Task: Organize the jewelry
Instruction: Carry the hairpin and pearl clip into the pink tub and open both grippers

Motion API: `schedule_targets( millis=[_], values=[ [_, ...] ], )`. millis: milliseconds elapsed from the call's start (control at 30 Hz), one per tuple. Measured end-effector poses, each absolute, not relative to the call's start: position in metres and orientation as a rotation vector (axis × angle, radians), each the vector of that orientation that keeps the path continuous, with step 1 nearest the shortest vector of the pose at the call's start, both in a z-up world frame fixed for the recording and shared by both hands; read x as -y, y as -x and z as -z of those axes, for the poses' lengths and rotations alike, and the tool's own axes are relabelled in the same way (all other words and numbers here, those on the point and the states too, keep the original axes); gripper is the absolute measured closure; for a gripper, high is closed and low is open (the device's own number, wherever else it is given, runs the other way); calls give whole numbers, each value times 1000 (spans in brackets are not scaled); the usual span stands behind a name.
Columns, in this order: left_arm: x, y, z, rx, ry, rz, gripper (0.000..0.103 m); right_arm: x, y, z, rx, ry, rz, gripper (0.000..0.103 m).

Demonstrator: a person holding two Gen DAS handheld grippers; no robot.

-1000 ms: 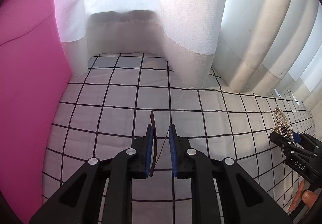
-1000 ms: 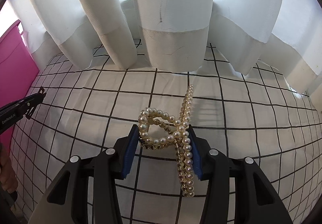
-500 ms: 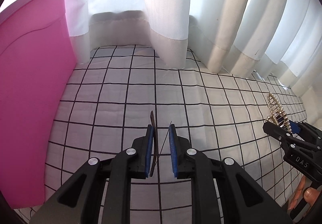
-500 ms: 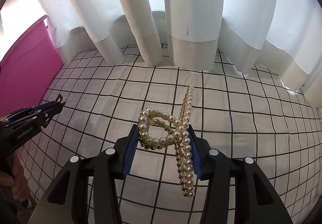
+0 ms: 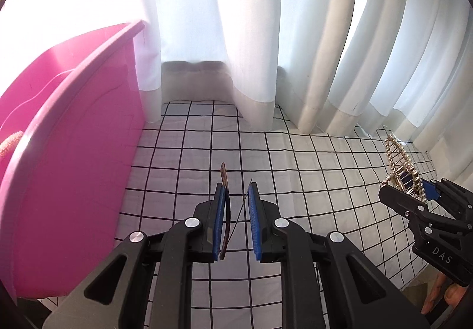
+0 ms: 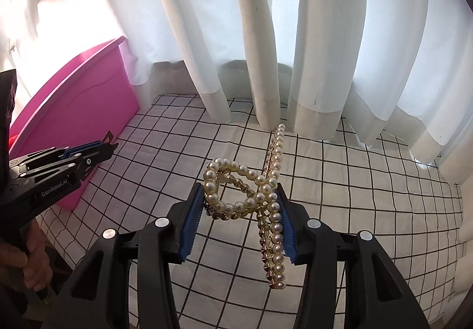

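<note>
My left gripper (image 5: pixel 236 196) is shut on a thin brown hair clip (image 5: pixel 224 211), held on edge above the checked cloth (image 5: pixel 295 169); it also shows in the right wrist view (image 6: pixel 103 148). My right gripper (image 6: pixel 241 196) is shut on a pearl claw hair clip (image 6: pixel 254 190) and holds it in the air; it shows at the right of the left wrist view (image 5: pixel 414 193), with the pearl clip (image 5: pixel 399 160) sticking up. A pink bin (image 5: pixel 59 151) stands at the left, close beside the left gripper, and also shows in the right wrist view (image 6: pixel 77 110).
White curtains (image 5: pixel 251 48) hang along the back edge of the checked cloth (image 6: pixel 354 181). Something orange and fuzzy (image 5: pixel 10 143) lies inside the pink bin. The cloth's front edge drops off below both grippers.
Both grippers have risen and pulled back with their clips. The pink bin's rim and inside have come into the left wrist view. The grips are unchanged.
</note>
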State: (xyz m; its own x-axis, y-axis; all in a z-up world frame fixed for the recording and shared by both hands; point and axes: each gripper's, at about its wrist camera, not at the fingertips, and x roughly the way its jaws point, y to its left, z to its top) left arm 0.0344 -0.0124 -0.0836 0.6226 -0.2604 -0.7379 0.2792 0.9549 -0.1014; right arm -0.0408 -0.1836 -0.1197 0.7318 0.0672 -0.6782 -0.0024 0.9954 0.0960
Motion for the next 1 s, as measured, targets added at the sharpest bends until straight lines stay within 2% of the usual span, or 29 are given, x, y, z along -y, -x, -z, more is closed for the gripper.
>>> schedule_targets(
  millis=[567,1000],
  values=[
    [-84,-11,-10,-662,97,154,86,105,28,25,-579,31,-223,57],
    [-176,-4,-36,-584,145,-38,86,20,-14,-17,-521,110,-397,57]
  ],
)
